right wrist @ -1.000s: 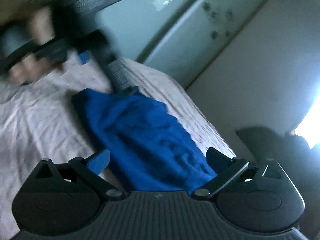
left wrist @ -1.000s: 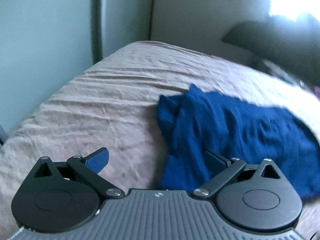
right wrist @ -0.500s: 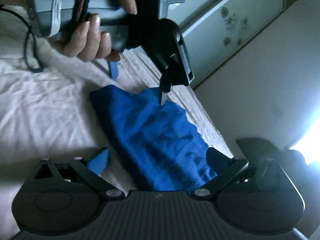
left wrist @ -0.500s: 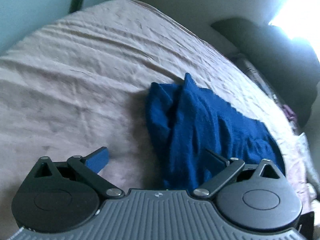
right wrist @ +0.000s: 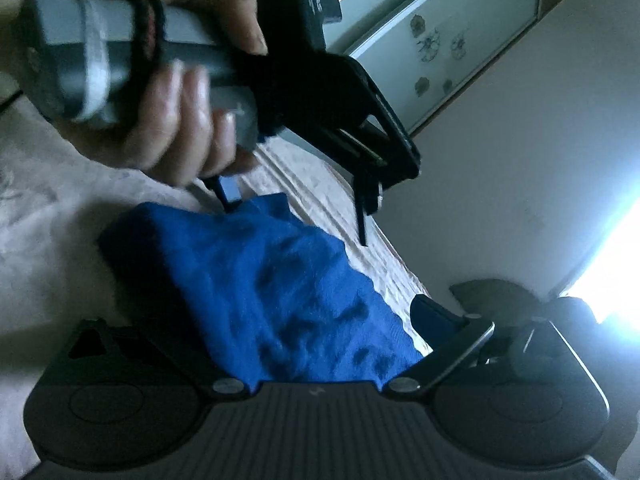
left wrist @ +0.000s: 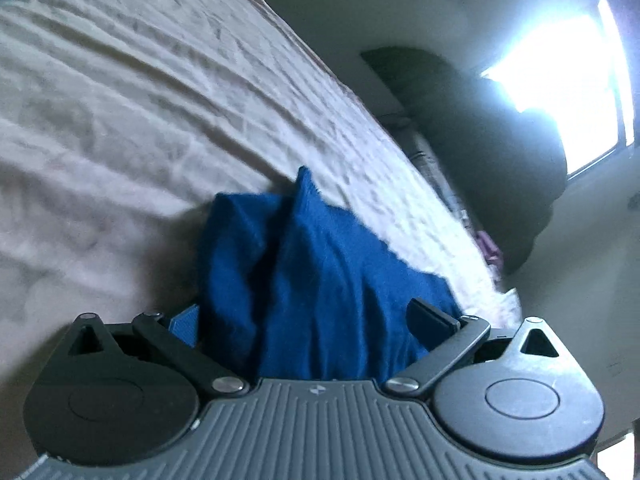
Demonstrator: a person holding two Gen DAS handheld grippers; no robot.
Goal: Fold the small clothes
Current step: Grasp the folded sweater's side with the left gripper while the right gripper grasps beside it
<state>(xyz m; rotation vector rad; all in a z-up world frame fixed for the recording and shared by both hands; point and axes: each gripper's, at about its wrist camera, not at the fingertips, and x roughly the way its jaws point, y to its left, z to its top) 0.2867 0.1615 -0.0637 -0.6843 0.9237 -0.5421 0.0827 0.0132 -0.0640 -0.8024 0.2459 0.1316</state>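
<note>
Right now a blue cloth (left wrist: pixel 320 288) is lying bunched on the wrinkly bed sheet (left wrist: pixel 120 120); both the left gripper (left wrist: pixel 316 320) and right gripper (right wrist: pixel 296 320) are hanging wide apart over it, a dark cushion (left wrist: pixel 480 140) sitting behind

I've brought my left gripper (left wrist: pixel 314 318) down closer over the blue cloth (left wrist: pixel 320 280), which now fills the gap between its spread fingers. Seen from my right gripper (right wrist: pixel 320 320), the left one (right wrist: pixel 296 208) has dropped to the cloth's (right wrist: pixel 280 288) far edge.
</note>
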